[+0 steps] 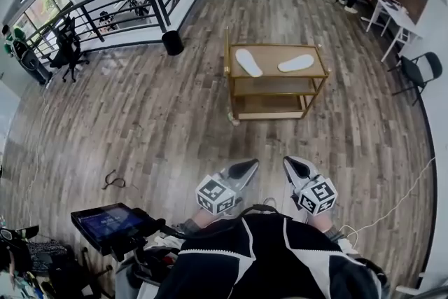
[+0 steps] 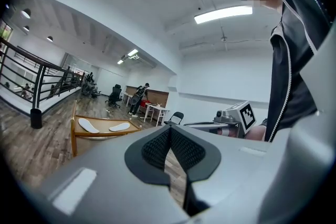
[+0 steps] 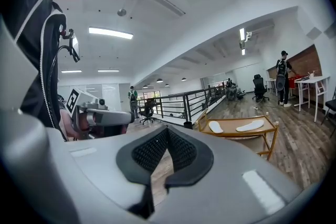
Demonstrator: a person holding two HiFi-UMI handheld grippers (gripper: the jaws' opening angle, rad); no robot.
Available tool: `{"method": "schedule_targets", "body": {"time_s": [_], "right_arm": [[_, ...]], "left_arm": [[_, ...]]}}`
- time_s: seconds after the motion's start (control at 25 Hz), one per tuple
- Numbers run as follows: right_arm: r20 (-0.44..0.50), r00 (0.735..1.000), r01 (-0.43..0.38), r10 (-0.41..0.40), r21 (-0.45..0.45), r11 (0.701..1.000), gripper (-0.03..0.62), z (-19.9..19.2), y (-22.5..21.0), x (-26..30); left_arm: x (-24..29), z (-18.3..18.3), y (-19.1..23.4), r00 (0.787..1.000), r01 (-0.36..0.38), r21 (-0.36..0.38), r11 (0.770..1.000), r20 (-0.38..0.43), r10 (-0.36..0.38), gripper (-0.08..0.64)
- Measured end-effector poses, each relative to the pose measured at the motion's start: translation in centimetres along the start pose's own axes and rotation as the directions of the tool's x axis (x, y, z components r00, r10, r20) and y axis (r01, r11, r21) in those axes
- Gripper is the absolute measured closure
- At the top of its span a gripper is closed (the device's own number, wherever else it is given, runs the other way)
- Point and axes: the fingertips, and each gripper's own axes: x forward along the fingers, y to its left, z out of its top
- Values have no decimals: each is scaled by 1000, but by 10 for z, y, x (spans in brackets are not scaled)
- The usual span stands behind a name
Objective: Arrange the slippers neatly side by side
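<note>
Both grippers shut and empty, slippers well ahead on a cart.
Left gripper (image 1: 243, 169) and right gripper (image 1: 294, 164) sit side by side, jaws together, nothing between them. One white slipper (image 1: 248, 62) lies ahead of the left tips and the other slipper (image 1: 296, 64) ahead of the right, apart and splayed on the gold cart (image 1: 276, 45) top shelf.

Grey-brown plank floor (image 1: 175, 101) spreads ahead of me; a black railing (image 1: 159, 2) runs along the far left, white tables (image 1: 399, 17) stand far right, and a strip light (image 2: 222, 14) glows overhead.
</note>
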Motion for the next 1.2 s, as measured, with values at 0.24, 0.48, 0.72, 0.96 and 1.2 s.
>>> {"method": "schedule_targets", "body": {"time_s": [0.24,0.48,0.72,0.96,1.2], "right_arm": [[28,1000,-13,14,-2,1000,588,16,-45,-5],[58,998,-26,26,1,1000,588,22,-87,-22],[64,997,-43,42,12,999,588,24,-115,-26],[56,996,-68,67,22,997,588,18,-124,-24],[25,996,-83,83,27,996,588,12,-129,-17]], "left_arm": [[46,14,-1,1000,-12,21,1000,8,12,541],[93,17,-7,1000,-21,20,1000,7,21,541],[121,16,-11,999,-36,20,999,-4,36,541],[126,13,-6,998,-69,15,998,-13,69,541],[130,8,2,996,-84,-16,996,-13,83,541]]}}
